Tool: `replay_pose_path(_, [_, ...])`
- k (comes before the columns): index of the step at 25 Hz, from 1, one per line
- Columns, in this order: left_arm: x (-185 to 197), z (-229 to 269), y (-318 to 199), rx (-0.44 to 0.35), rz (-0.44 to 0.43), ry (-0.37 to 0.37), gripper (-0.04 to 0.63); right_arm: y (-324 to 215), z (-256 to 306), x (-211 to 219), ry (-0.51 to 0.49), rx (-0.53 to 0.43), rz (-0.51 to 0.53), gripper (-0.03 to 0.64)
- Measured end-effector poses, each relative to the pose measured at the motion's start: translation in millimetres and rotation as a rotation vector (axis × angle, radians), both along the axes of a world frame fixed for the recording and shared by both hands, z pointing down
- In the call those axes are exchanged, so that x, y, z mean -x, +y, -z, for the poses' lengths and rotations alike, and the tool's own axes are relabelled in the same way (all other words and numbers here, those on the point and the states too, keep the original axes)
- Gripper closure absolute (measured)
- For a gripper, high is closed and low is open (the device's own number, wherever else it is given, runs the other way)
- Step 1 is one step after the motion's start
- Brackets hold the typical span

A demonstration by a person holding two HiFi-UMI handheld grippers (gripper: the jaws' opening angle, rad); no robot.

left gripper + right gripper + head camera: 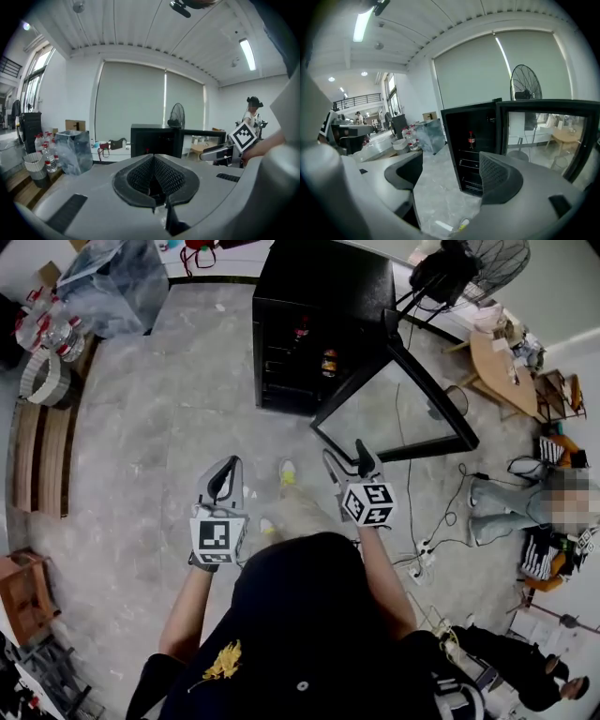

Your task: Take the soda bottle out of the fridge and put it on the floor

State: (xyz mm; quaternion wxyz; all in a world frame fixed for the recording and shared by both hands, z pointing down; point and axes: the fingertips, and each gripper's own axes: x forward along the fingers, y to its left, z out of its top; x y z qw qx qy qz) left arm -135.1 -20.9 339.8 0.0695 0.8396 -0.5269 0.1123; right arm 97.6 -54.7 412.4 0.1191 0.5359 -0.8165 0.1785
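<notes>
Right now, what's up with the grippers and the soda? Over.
Left hand-held gripper shut, empty. Right hand-held gripper open, empty. Soda in fridge, door open. Nothing in the way.

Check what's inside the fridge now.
A soda bottle stands upright on an upper shelf of the open fridge. Lower shelves are dark, partly behind a jaw of the right gripper; contents unclear.

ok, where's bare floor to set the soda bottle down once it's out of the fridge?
Widest bare patch: grey marbled floor left of the black fridge, bounded by the wooden slats. Also bare between the fridge front and the person's shoes. Crowded: right of the open glass door, with black cables and a seated person.
</notes>
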Motion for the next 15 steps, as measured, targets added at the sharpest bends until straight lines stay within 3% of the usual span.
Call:
replay_pose_path(4, [-7.2,13.9,-45.2,-0.01,0.038,-0.038,0.577,-79.8,-8.8,0.4,0.003,-0.022,0.028,0.267])
replay_pose_path(8, [-1.9,20.5,-69.7,0.005,0.107,-0.011,0.577,-149.2,-28.2,13.5,0.014,-0.03,0.041,0.268])
replay_pose_path(15, [-10.7,18.9,-117.1,-0.005,0.163,-0.05,0.577,-276.1,-62.9,22.9,0.018,-0.021,0.033,0.272])
